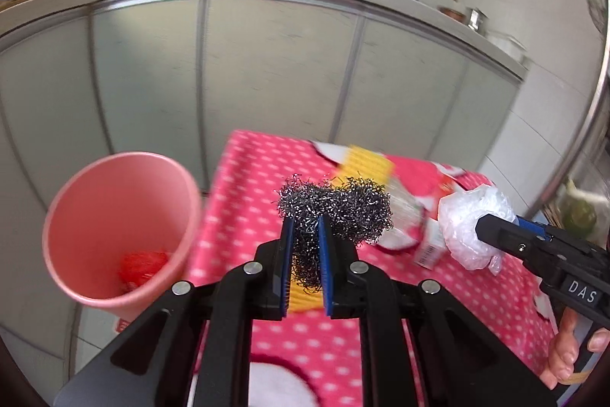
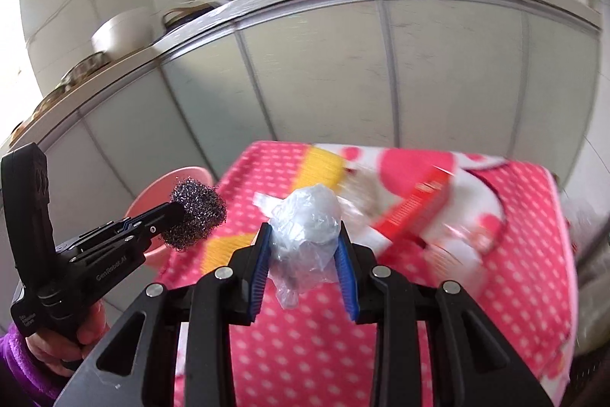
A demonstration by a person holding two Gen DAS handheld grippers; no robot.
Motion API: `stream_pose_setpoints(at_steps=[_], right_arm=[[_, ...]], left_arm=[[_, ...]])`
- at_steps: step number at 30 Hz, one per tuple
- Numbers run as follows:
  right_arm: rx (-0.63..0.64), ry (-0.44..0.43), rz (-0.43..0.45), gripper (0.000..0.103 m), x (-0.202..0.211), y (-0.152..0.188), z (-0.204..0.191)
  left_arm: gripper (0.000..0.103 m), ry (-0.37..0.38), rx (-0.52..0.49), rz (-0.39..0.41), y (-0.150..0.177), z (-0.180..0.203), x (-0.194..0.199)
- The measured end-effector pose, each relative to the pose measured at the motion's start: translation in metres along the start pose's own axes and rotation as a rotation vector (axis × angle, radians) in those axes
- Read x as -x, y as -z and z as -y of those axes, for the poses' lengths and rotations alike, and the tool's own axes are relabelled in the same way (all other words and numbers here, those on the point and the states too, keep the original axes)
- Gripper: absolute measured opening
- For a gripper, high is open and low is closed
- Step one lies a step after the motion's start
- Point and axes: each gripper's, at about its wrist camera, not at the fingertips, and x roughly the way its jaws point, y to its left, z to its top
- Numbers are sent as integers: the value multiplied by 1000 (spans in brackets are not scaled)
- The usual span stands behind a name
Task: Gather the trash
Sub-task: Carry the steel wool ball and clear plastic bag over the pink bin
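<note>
Steel wool ball (image 1: pixel 335 212) sits clamped in the left hand-held gripper (image 1: pixel 305 235) at frame centre, roundish without clear long axis, while the right hand-held gripper (image 2: pixel 303 243) squeezes a crumpled plastic bag (image 2: pixel 305 227).

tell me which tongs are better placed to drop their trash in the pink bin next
Left. The left tongs, holding the steel wool, are right beside the pink bin; the right tongs with the plastic wad sit farther away.

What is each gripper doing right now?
Left gripper: shut on the scourer.
Right gripper: shut on the plastic bag.
</note>
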Motion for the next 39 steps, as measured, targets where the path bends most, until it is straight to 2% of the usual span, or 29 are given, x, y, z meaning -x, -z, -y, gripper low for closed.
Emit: stream_pose_setpoints(at_steps=[9,17,24,39], right_arm=[[154,-130,-55,32,-58,-30,-86],[245,-189,-120,32,-111,-36,-147],[311,-198,-164,32,-149,-32,-187],[338,-166,-239,33,-193,-18,-197]], left_arm=[[12,-181,121,67,-9,-76,18],[12,-297,208,66,-3,-136,21],[12,-334,259,34,6,-169,13],[12,-348,299,-11,18,-194,-5]])
